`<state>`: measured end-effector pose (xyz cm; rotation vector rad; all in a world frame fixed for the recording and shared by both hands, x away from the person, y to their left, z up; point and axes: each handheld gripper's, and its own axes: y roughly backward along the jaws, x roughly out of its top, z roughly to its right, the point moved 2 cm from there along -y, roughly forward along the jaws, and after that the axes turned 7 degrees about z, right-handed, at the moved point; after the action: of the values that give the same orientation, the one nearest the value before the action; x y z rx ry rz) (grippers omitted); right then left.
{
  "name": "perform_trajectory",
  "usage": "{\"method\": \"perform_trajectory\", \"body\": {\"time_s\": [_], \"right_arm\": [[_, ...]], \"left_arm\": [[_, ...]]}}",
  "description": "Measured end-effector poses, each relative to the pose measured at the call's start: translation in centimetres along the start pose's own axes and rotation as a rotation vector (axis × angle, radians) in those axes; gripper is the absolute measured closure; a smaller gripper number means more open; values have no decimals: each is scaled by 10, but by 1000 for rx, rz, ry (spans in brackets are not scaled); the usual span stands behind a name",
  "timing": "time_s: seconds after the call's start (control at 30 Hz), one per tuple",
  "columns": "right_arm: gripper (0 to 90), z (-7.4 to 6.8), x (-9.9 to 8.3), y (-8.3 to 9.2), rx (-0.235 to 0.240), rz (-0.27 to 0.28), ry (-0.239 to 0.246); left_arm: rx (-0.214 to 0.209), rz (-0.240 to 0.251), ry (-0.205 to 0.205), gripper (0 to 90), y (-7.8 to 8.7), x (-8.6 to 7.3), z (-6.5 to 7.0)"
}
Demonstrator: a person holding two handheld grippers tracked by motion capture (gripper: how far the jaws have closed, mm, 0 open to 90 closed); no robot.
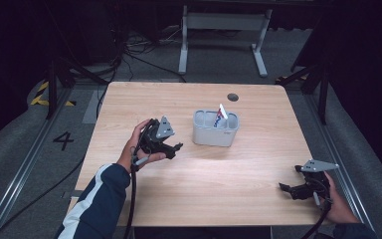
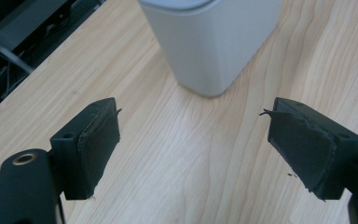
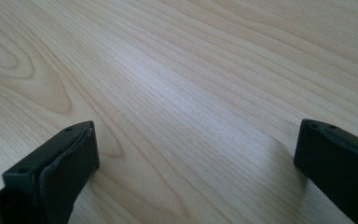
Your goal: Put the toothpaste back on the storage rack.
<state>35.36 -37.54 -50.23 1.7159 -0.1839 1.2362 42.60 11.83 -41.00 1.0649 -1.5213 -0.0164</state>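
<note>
- The left gripper [image 1: 171, 149] is hovering over the left-middle of the worktop [image 1: 204, 179], just left of the grey holder [image 1: 215, 130] and apart from it, with bare wood lying between the two.
- Its fingers [image 2: 95, 140] are standing spread wide with nothing between them; in the left gripper view they are framing bare wood, and the holder [image 2: 214, 42] is standing just beyond their tips.
- The right gripper [image 1: 291, 190] is sitting low at the near right corner, close to the worktop's right and near edges and well apart from the holder; its fingers [image 3: 65, 163] are spread too, gripping nothing.
- Open worktop is stretching between the two grippers and along the whole near side.
- The holder is a pale grey tub with rounded corners, standing upright a little right of the worktop's centre; a white packet with red and blue print [image 1: 221, 116] is poking out of its top, leaning.
- The worktop is light wood with clear grain and a small dark round cap [image 1: 233, 97] near its far edge.
- Grey floor, loose cables and a white desk frame [image 1: 224, 30] are lying beyond, in a dim room.
</note>
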Motion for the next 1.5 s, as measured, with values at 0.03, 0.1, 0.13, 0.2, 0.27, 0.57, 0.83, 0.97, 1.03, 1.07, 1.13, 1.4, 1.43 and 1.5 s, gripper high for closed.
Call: {"method": "perform_trajectory", "body": {"time_s": [0.03,0.1,0.13,0.2,0.27,0.57,0.83,0.97,1.03,1.07,1.13,1.4,1.43,1.5], "right_arm": [[2,0,0,0,0,0,0],[2,0,0,0,0,0,0],[2,0,0,0,0,0,0],[2,0,0,0,0,0,0],[2,0,0,0,0,0,0],[2,0,0,0,0,0,0],[2,0,0,0,0,0,0],[2,0,0,0,0,0,0],[2,0,0,0,-1,1,-2],[2,0,0,0,-1,1,-2],[2,0,0,0,-1,0,-1],[2,0,0,0,-1,0,0],[2,0,0,0,0,1,-2],[2,0,0,0,-1,0,-1]], "left_arm": [[-5,-15,3,173,2,-4,1],[-8,-29,5,172,4,-11,2],[-7,-43,-2,172,6,-13,2],[-1,-63,-14,172,9,-20,4],[1,-70,-8,172,12,-26,5],[18,-122,-7,173,29,-57,14],[48,-159,-5,172,45,-83,24],[59,-176,18,172,59,-99,28],[60,-172,31,172,64,-105,29],[62,-171,37,172,67,-109,29],[66,-177,54,172,73,-116,30],[38,-144,136,172,88,-139,26],[38,-144,145,172,89,-141,26],[39,-154,155,172,91,-145,24]]}}
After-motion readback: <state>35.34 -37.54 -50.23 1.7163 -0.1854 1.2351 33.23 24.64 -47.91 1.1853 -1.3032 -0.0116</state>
